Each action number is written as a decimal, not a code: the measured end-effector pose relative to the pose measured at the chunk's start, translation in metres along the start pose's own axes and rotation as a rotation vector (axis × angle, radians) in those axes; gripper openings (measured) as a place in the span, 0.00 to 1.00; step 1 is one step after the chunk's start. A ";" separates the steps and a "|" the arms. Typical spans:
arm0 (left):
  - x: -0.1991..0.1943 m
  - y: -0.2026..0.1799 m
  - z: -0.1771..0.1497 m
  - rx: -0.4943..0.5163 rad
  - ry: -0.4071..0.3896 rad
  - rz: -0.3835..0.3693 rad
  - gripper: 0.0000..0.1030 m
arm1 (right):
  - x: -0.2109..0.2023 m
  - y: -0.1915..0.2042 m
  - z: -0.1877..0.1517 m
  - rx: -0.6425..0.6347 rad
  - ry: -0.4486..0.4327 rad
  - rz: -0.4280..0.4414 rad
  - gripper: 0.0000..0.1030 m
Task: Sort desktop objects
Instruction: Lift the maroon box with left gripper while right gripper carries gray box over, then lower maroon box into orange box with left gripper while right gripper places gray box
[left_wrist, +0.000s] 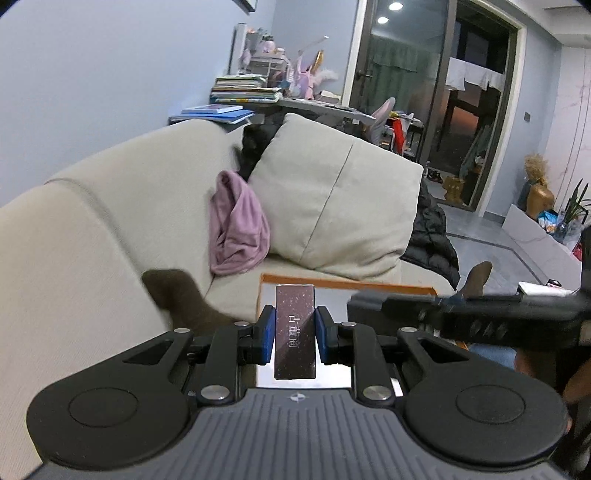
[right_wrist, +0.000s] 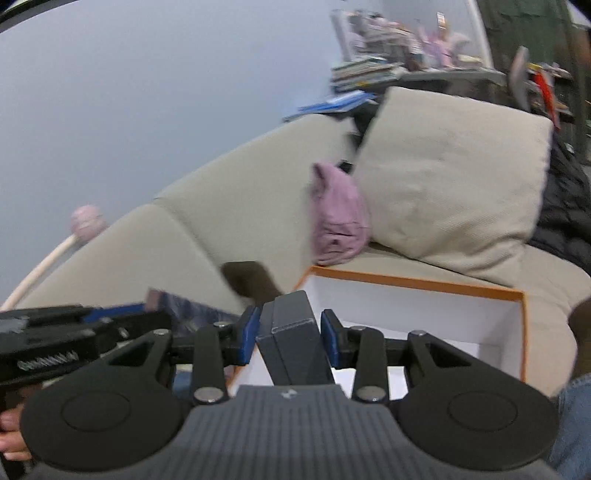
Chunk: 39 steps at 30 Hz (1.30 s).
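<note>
Left tongs: my left gripper (left_wrist: 294, 334) is pinching a slim dark speckled box (left_wrist: 295, 330), blue pads pressed flat on both long sides, the box standing upright between them with pale characters down its face.

Right tongs: my right gripper (right_wrist: 291, 334) has a dark grey box (right_wrist: 291, 339) between its blue pads; the left pad touches it, the right pad looks just clear of it, and the box sits tilted. Blur stops me calling the grip firm.

Ahead of both: an orange-edged white tray (right_wrist: 417, 284) lies just beyond the fingertips, on the beige sofa (left_wrist: 110, 206). In the left view only its far orange rim (left_wrist: 347, 282) shows; the rest hides behind my own tongs and box.

Crossing views: the right tongs cut across the left view's right side as a dark smear, details unreadable. The left tongs do the same at the right view's left edge, the speckled box only a blurred patch there.

Further off: a pink cloth (left_wrist: 236, 225) slumps beside a big cushion (left_wrist: 332, 199), well beyond the tray.

Hard to make out: a brown shape (left_wrist: 181, 295) left of the left tongs, partly hidden.

Edges: a bit of my hand (right_wrist: 11, 439) pokes in bottom left, cut off.
</note>
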<state>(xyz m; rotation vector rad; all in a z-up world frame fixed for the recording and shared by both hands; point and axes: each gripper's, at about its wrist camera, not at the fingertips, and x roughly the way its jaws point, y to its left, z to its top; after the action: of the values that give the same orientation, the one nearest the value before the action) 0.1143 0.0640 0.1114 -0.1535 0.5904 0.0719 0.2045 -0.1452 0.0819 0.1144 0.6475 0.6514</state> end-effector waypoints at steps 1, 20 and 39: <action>0.010 -0.004 0.003 0.002 0.005 -0.001 0.25 | 0.005 -0.002 -0.003 -0.002 0.001 -0.019 0.37; 0.126 -0.013 -0.047 0.167 0.305 0.015 0.25 | 0.102 -0.049 -0.044 0.071 0.266 -0.075 0.38; 0.130 -0.004 -0.063 0.234 0.366 0.077 0.25 | 0.093 -0.066 -0.053 0.105 0.389 -0.071 0.36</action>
<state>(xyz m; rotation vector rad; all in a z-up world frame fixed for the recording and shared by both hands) 0.1876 0.0528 -0.0128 0.0867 0.9643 0.0485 0.2647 -0.1471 -0.0284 0.0616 1.0562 0.5750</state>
